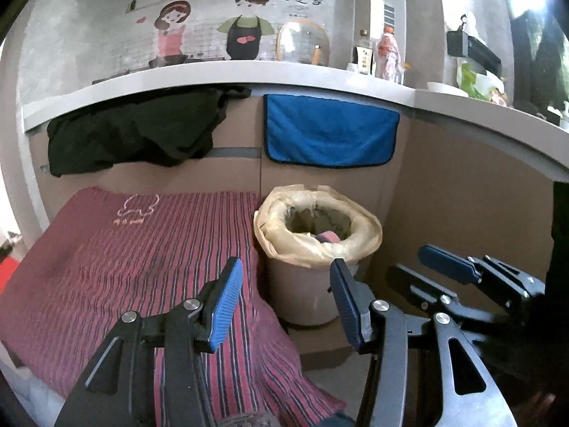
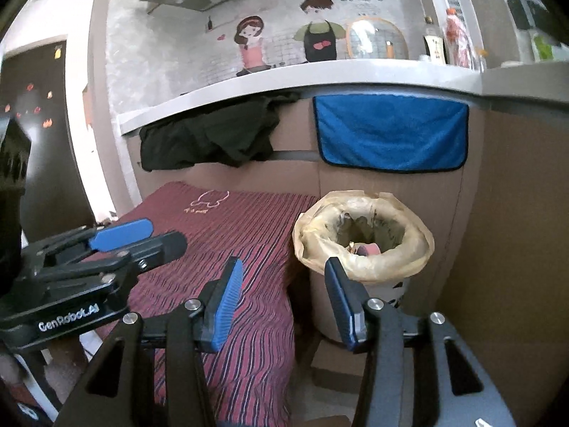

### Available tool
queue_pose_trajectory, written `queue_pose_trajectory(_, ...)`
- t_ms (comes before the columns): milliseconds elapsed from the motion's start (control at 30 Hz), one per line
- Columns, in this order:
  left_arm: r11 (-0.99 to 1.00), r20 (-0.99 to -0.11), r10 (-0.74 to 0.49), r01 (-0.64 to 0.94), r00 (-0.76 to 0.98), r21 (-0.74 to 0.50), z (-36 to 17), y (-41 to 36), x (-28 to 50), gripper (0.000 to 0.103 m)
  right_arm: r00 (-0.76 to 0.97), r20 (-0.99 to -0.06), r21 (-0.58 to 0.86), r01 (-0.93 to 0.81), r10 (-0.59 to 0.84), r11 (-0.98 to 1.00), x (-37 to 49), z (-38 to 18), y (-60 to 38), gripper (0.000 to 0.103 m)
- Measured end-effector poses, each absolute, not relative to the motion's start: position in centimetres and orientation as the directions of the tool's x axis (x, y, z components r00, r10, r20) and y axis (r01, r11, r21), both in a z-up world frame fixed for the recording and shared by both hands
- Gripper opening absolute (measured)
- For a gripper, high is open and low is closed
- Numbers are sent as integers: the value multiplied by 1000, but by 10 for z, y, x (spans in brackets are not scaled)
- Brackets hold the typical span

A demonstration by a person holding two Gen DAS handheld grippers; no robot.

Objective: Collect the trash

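A round trash bin (image 1: pixel 313 284) lined with a yellowish bag (image 1: pixel 359 245) stands on the floor against the cardboard-coloured cabinet front. Something pink (image 1: pixel 329 237) lies inside it with other scraps (image 2: pixel 368 249). My left gripper (image 1: pixel 286 302) hangs open in front of the bin with nothing between its blue pads. It shows at the left of the right wrist view (image 2: pixel 160 236). My right gripper (image 2: pixel 282 302) is open and empty too, just short of the bin (image 2: pixel 355 302). From the left wrist view it appears at the right (image 1: pixel 407 260).
A red striped cloth (image 1: pixel 142 249) covers a low surface left of the bin. From the grey counter edge (image 1: pixel 249 78) hang a black cloth (image 1: pixel 135 131) and a blue towel (image 1: pixel 330 131). Bottles (image 1: pixel 389 53) and a glass lid stand on the counter.
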State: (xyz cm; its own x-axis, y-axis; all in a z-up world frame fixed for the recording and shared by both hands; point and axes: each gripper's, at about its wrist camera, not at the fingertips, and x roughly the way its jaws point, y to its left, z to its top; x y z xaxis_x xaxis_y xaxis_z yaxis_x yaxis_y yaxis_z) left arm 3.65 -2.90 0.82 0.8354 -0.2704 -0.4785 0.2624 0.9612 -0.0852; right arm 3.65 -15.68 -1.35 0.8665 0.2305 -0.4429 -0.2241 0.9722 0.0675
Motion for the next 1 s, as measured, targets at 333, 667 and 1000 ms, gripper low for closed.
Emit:
queue_pose_trajectory(333, 984, -444, -169, 178, 880, -22, 15, -29, 11, 52, 908, -389, 34, -156, 157, 987, 2, -9, -158, 46)
queue_pose_trajectory(667, 996, -436, -74, 91, 897, 20, 20, -23, 9, 52, 910, -388, 30, -143, 143, 989, 1, -9, -155, 47)
queue_pose_trajectory(1000, 997, -424, -64, 80, 903, 20, 22, -21, 7, 52, 921, -363, 28, -142, 142, 989, -2, -6, -154, 47)
